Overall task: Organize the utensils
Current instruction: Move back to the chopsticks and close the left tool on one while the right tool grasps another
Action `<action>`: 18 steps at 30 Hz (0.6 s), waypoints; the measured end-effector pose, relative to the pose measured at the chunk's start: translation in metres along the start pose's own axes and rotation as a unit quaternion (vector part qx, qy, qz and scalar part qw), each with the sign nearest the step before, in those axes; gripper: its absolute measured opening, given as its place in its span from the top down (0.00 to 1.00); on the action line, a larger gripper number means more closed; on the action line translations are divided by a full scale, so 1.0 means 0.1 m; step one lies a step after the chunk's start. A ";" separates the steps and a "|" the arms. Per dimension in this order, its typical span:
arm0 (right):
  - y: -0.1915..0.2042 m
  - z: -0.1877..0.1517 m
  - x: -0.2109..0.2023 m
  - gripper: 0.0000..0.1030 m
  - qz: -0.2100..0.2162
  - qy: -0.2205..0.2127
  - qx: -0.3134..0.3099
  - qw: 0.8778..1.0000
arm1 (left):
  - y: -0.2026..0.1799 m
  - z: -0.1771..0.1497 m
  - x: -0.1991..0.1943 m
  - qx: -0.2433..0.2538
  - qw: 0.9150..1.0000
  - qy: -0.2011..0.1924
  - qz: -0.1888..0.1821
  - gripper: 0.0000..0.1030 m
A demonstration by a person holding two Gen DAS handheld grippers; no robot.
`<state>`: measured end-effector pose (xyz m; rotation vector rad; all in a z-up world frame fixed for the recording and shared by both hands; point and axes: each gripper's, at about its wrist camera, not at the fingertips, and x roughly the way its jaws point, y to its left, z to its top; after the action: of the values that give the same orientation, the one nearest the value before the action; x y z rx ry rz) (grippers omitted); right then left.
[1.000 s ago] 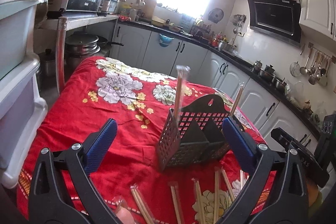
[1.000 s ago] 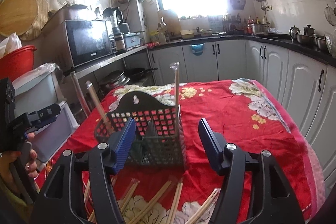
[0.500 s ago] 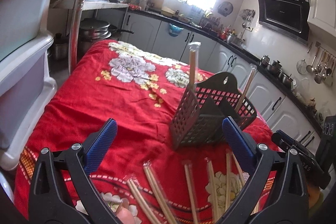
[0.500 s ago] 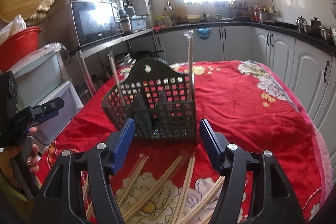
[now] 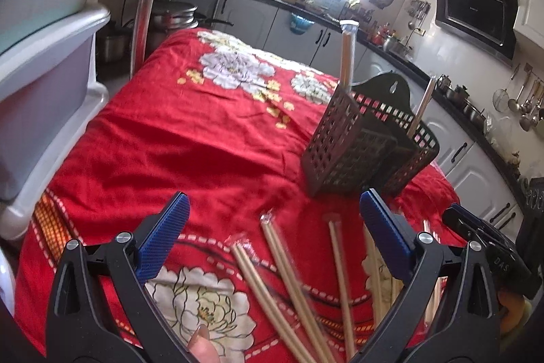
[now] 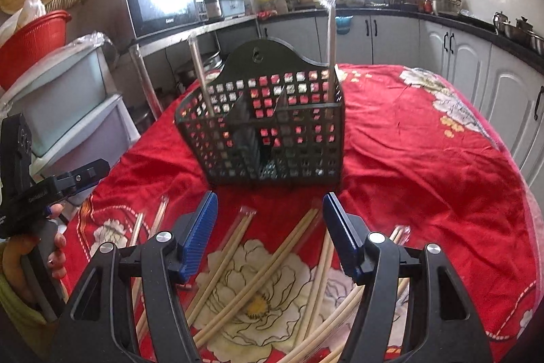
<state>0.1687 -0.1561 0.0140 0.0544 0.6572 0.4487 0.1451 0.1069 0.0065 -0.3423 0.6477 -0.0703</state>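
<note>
**Both grippers lowered toward the loose chopsticks; nothing yet in hand**

Since the earlier frames, both cameras have dropped and tipped downward, so that the scatter of wrapped chopsticks now fills the lower part of each view, where only their tips showed before. We note that the basket has not shifted.

We find the left gripper (image 5: 273, 235) with its jaws wide and empty, hovering over several chopstick pairs (image 5: 289, 281) lying on the red floral cloth (image 5: 190, 142) that covers the bench. The right gripper (image 6: 270, 235) is likewise spread wide and holds nothing; a fan of chopsticks (image 6: 272, 264) lies beneath and between its blue pads (image 6: 200, 237).

The black perforated basket (image 6: 272, 131) stands upright just beyond the scatter. Two wrapped pairs already stand in it: one (image 6: 330, 36) at the right compartment, one (image 6: 200, 73) leaning at the left.

In our judgement the sorting is at an early stage, with most pairs left on the cloth. These pieces should be light, stiff and thin; the clear sleeves look slick and may slide between the pads. Several pairs cross one another, so a grasp could snag a neighbour. We would advise closing across the middle of one outlying pair, so that it lifts level and can then be tipped upright over a compartment.
</note>
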 end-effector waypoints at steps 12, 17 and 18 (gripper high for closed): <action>-0.03 -0.16 0.32 0.41 0.006 0.075 0.024 0.997 | 0.11 -0.24 0.14 -0.016 0.998 0.056 0.001 0.20; -0.13 -0.19 0.53 0.44 0.002 0.113 0.052 0.992 | 0.15 -0.33 0.23 -0.035 0.995 0.095 -0.027 0.39; -0.15 -0.18 0.55 0.45 0.002 0.117 0.055 0.992 | 0.17 -0.35 0.25 -0.042 0.993 0.103 -0.032 0.43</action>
<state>0.2020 -0.1476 -0.0354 0.1085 0.9128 0.4258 0.1431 0.1086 -0.0398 -0.4408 0.8458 -0.1416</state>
